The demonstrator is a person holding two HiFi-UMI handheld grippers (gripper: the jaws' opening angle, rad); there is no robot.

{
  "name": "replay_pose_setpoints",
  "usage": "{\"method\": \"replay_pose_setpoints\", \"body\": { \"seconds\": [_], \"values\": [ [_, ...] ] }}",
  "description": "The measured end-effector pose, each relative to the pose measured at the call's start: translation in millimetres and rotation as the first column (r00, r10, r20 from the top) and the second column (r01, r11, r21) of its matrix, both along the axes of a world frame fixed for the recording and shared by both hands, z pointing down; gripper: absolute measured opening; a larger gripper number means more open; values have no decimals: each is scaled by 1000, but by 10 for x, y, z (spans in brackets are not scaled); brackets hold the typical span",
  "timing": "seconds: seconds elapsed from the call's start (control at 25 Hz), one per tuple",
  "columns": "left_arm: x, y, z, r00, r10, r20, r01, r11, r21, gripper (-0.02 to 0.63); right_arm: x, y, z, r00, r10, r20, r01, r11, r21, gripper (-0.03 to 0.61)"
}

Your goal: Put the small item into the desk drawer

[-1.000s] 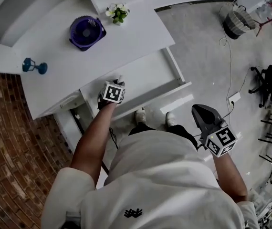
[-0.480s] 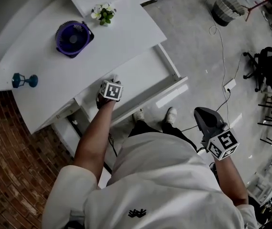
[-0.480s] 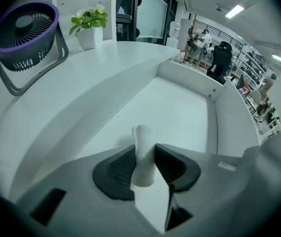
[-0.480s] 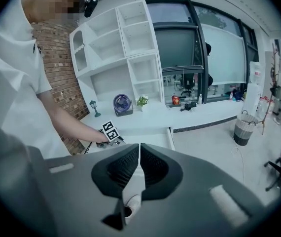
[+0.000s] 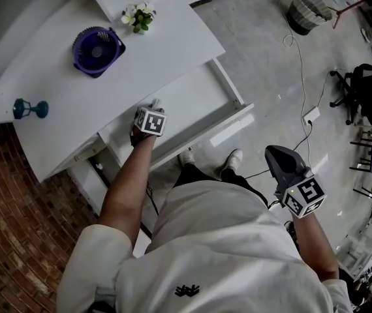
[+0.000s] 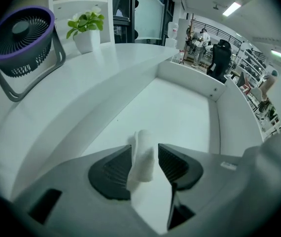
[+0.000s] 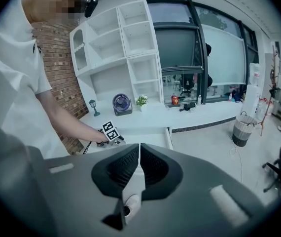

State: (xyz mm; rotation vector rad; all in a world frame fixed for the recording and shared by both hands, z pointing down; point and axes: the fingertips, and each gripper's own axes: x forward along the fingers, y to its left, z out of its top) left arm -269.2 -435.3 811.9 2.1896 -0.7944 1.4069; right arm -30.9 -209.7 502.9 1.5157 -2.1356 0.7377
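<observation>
Down at the person's right side, the right tongs [image 7: 139, 154] hang pressed together, empty. Inside the open drawer [image 6: 194, 107], the left tongs [image 6: 145, 151] have just been spreading. The small white item [image 6: 141, 164] stands upright between them and seems to lean on one pad. It could cling and ride back out, or topple, if they lift askew. Beyond, the drawer floor lies bare, though its side wall and the edge of the surface [image 6: 96, 78] hem the way out.
</observation>
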Motion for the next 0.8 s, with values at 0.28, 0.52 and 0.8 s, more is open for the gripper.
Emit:
{"method": "replay_pose_setpoints", "body": {
  "seconds": [0.28,0.52,0.8],
  "values": [
    [15,89,-163,1000,3,6,-3,1000,31,170,81,59,-3,999,-33,32,32,999,30,21],
    [-21,228,-483,997,-69,24,67,994,85,166,245,180,-43,994,-91,61,87,994,67,21],
    [45,454,-785,990,-138,11,135,979,154,144,590,435,-70,987,-137,86,128,986,104,20]
  ]
}}
